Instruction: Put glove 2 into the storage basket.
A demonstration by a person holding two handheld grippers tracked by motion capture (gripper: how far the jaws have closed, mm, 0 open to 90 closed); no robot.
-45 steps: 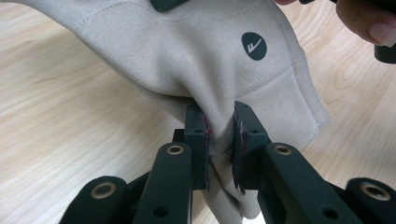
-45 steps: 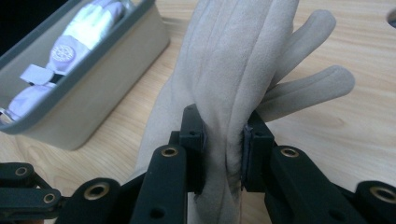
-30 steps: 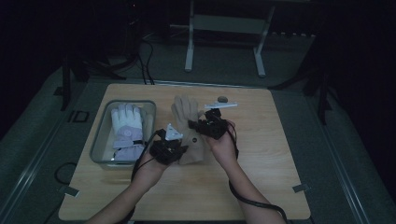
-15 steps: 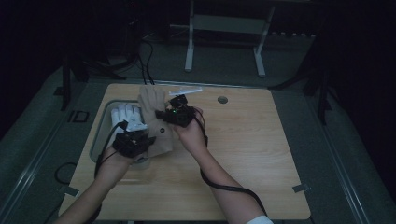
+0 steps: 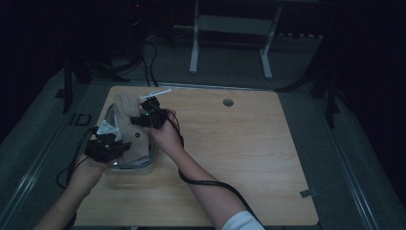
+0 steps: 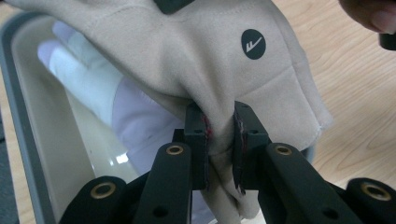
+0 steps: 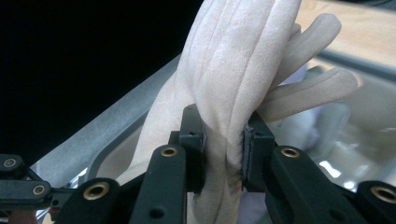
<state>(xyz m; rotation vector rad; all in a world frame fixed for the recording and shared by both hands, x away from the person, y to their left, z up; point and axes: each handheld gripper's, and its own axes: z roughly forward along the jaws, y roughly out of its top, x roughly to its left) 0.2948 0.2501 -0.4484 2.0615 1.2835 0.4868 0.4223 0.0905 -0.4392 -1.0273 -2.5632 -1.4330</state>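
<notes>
Both claws are clamped on one tan glove (image 5: 128, 125), holding it stretched over the grey bin (image 5: 152, 160) at the left side of the desk (image 5: 249, 158). The left claw (image 5: 114, 143) pinches a fold of fabric near the cuff end; in the left gripper view its pads press a bunched fold of the glove (image 6: 224, 70) from both sides, just below a round dark logo (image 6: 253, 44). The right claw (image 5: 146, 106) grips the finger end; in the right gripper view the pads squeeze gathered fabric, and the glove (image 7: 243, 60) fingers stick out past the jaws, up and to the right. The glove hangs between the two claws, above the bin's inside, fingers pointing toward the desk's far edge. A white glove (image 6: 88, 79) lies inside the bin (image 6: 18, 107) beneath the tan one, palm area with a pale purple tint. A hole (image 5: 228, 102) in the desk sits well apart, to the right. A cable (image 5: 210, 184) trails back from the right claw along the forearm.
</notes>
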